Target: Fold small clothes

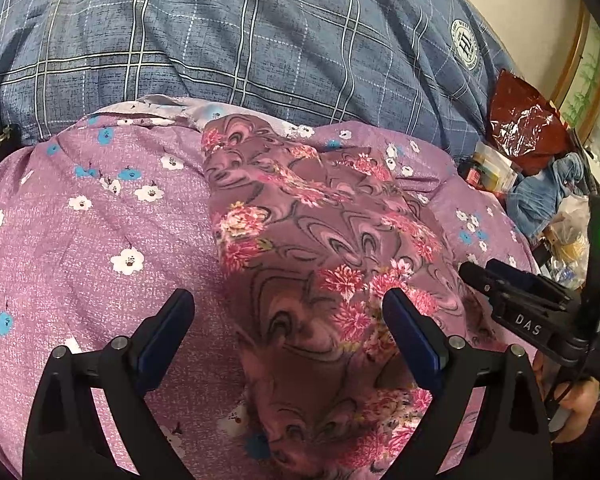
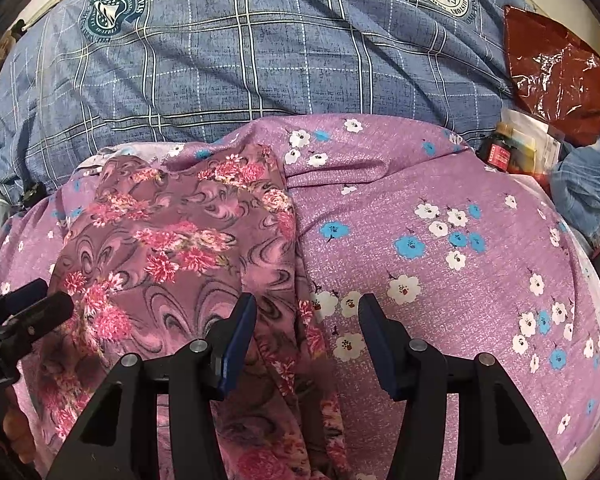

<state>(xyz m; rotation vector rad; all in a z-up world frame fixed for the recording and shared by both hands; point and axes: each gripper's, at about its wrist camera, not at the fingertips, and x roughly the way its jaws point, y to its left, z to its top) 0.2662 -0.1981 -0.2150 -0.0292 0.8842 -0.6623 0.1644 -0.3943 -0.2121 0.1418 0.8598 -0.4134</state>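
A mauve garment with pink flowers and swirl print [image 1: 320, 248] lies bunched lengthwise on a purple bedspread with white and blue flowers [image 1: 100, 220]. My left gripper [image 1: 288, 304] is open, its fingers straddling the garment's near left part. The right gripper shows at the right edge of the left wrist view [image 1: 480, 274]. In the right wrist view the garment [image 2: 172, 248] lies left of centre on the bedspread [image 2: 440, 220]. My right gripper [image 2: 306, 306] is open over the garment's right edge. The left gripper's fingers [image 2: 32, 300] show at the far left.
A blue checked quilt with round badges [image 2: 240, 48] is heaped behind the bedspread. A red plastic bag [image 2: 560, 76], a dark bottle with boxes [image 2: 508, 144] and blue denim cloth [image 2: 584, 188] lie at the right edge of the bed.
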